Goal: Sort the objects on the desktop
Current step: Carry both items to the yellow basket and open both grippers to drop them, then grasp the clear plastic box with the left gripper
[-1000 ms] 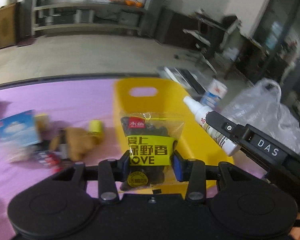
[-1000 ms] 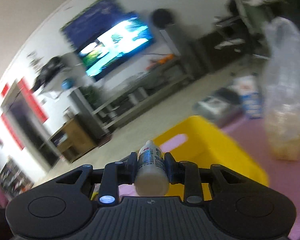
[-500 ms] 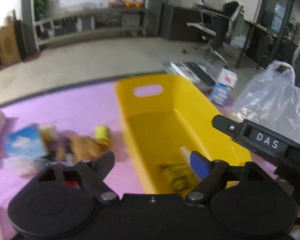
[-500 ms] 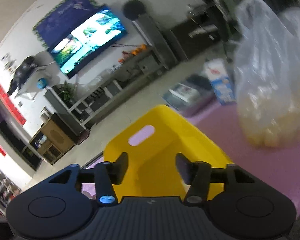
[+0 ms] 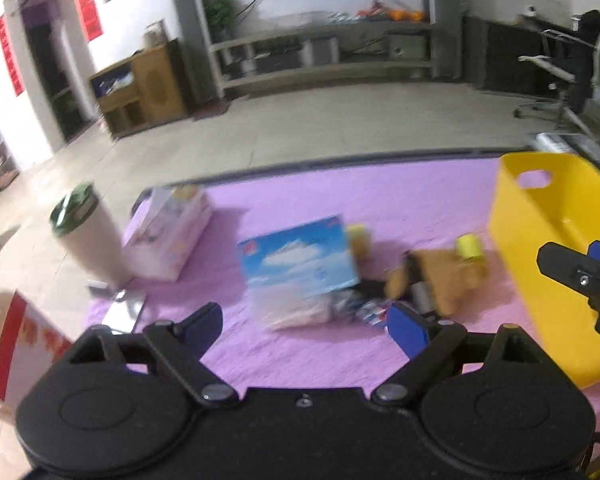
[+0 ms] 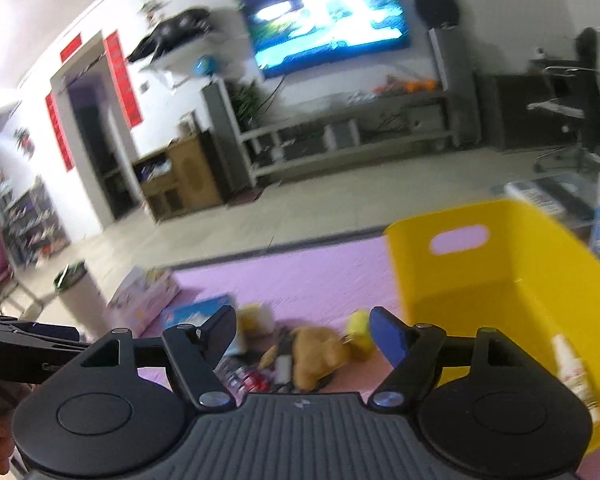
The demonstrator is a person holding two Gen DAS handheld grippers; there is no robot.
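On purple mat, yellow bin at your right already holds spray bottle; blue box, brown plush, small clutter left. Your left gripper and right gripper empty, jaws just opened wide. Next: reach pile, pick one item

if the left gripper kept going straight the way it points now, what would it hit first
Probably the blue box and the clear packet under its near edge, lying on the purple mat. The left gripper is open and empty; blur leaves depth uncertain.
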